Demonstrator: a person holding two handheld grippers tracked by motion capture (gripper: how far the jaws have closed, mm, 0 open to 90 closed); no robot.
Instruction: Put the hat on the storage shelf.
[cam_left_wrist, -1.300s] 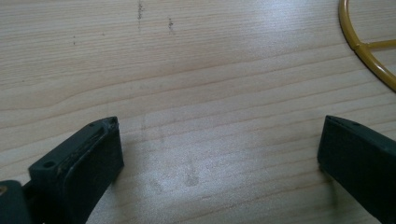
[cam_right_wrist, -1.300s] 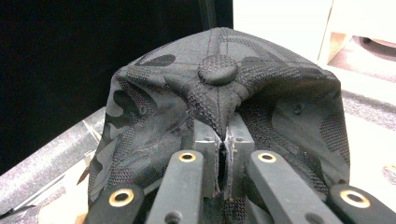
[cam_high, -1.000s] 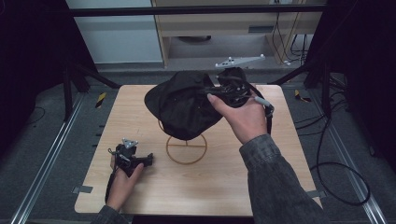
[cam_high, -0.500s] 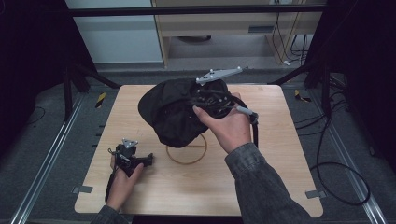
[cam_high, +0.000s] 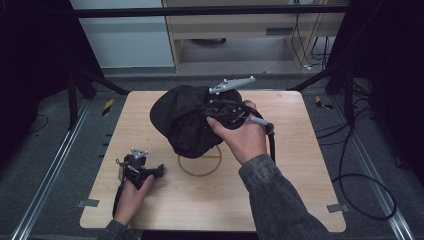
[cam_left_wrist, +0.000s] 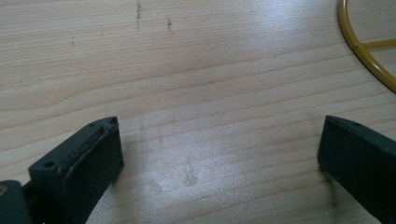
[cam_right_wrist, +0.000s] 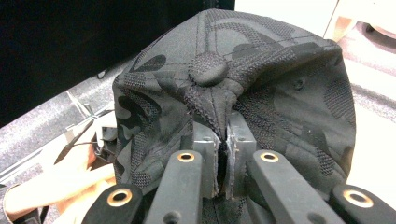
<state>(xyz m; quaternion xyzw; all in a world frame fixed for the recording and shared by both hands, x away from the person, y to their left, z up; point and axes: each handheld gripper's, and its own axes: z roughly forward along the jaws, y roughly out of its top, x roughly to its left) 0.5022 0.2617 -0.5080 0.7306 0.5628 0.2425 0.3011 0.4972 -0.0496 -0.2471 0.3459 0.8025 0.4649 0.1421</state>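
A black camouflage-pattern cap (cam_high: 181, 119) hangs in the air above a yellow wire ring (cam_high: 200, 165) lying on the wooden table (cam_high: 300, 175). My right gripper (cam_high: 214, 113) is shut on the cap's fabric. In the right gripper view the gripper (cam_right_wrist: 227, 128) pinches a fold of the cap (cam_right_wrist: 275, 65) just below its top button (cam_right_wrist: 208, 68). Near the table's front left, my left gripper (cam_high: 152, 171) rests low in a hand, open. Its tips (cam_left_wrist: 219, 135) have only bare wood between them, and the yellow ring (cam_left_wrist: 366, 51) lies beyond them to the right.
Black cables (cam_high: 360, 185) trail over the floor right of the table. Metal rails (cam_high: 55, 165) run along the floor on the left. A pale shelf unit (cam_high: 250, 30) stands behind the table, with dark curtains on both sides.
My right hand has carried the cap leftward and lower, closer over the yellow ring. The left gripper has stayed where it was.
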